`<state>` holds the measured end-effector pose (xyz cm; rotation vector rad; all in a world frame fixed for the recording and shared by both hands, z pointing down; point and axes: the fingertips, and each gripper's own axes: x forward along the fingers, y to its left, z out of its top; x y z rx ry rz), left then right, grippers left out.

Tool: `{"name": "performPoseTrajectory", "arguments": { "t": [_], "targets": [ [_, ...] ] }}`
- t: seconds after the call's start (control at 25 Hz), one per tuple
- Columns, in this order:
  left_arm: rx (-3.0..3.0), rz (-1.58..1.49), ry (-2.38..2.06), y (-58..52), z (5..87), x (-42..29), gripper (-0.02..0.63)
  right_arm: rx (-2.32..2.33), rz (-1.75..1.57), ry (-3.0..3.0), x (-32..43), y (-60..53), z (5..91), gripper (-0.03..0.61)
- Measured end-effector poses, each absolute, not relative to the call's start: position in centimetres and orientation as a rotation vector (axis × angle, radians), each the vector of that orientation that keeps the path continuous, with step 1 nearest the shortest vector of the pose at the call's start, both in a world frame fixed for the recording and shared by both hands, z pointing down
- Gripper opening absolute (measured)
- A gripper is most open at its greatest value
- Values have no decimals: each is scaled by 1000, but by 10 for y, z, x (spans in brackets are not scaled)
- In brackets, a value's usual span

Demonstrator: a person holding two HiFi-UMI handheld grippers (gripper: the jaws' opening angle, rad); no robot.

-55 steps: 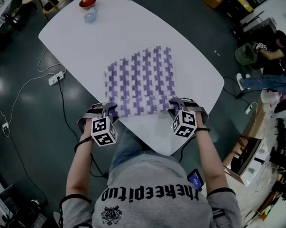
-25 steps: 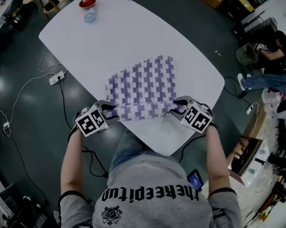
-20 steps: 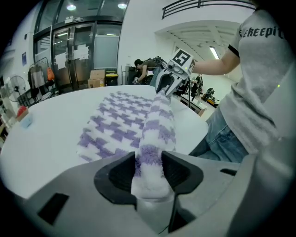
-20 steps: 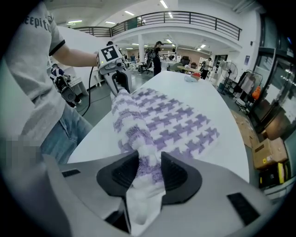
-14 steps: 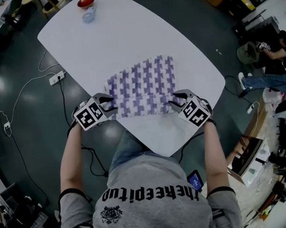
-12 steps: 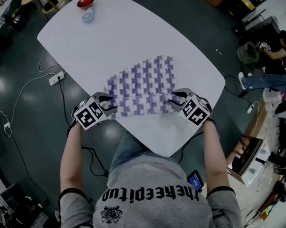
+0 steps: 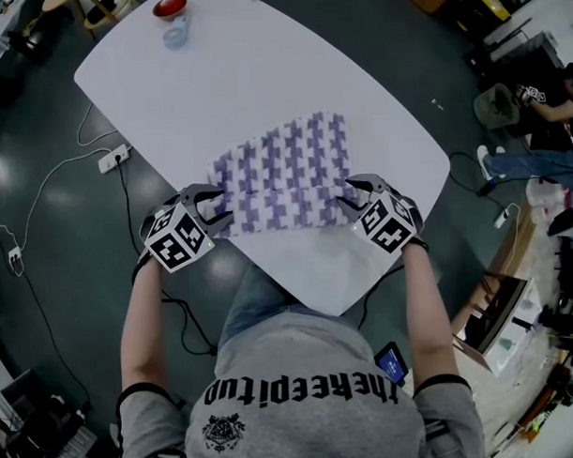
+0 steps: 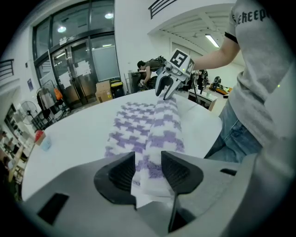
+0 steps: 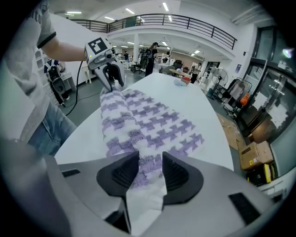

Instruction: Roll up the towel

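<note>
Purple-checked towel (image 7: 282,162) is spread on white table (image 7: 262,74), w/ its near edge rolled up. The roll's ends are clamped by left gripper (image 7: 214,210) & right gripper (image 7: 353,198), one end each.

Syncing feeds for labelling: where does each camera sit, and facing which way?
Head view: on the person's head, facing steeply down at table, towel, left gripper, right gripper; forearms and torso show.
Left gripper view: on the left gripper, facing along its fingers and the rolled edge toward the right gripper; torso at right.
Right gripper view: the mirror, facing the left gripper; torso at left.
Shared: all three show the towel.
</note>
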<state>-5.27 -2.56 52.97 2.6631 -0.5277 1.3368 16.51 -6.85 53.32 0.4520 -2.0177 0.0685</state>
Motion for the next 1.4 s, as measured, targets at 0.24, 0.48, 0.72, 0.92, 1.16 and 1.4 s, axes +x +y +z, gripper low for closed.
{"name": "performPoseTrajectory", "arguments": {
  "t": [0.24, 0.48, 0.72, 0.92, 1.16, 1.4],
  "targets": [
    [2777, 1317, -606, -15, 505, -42, 176, 500, 21, -2061, 169, -60, 508, 141],
    [2788, 1465, -547, 20, 528, -40, 207, 454, -93, -2051, 157, -26, 508, 167],
    [2704, 1615, -521, 27, 558, -35, 262, 310, -198, -1892, 168, -8, 553, 225],
    [2671, 1726, -496, 23, 577, -39, 272, 279, -267, -1826, 171, -19, 574, 235],
    [2664, 1782, -541, 7, 576, -43, 223, 285, -318, -1785, 172, -37, 576, 168],
    [2696, 1700, -530, 4, 558, -42, 117, 314, -312, -1812, 171, -39, 561, 87]
  ]
}}
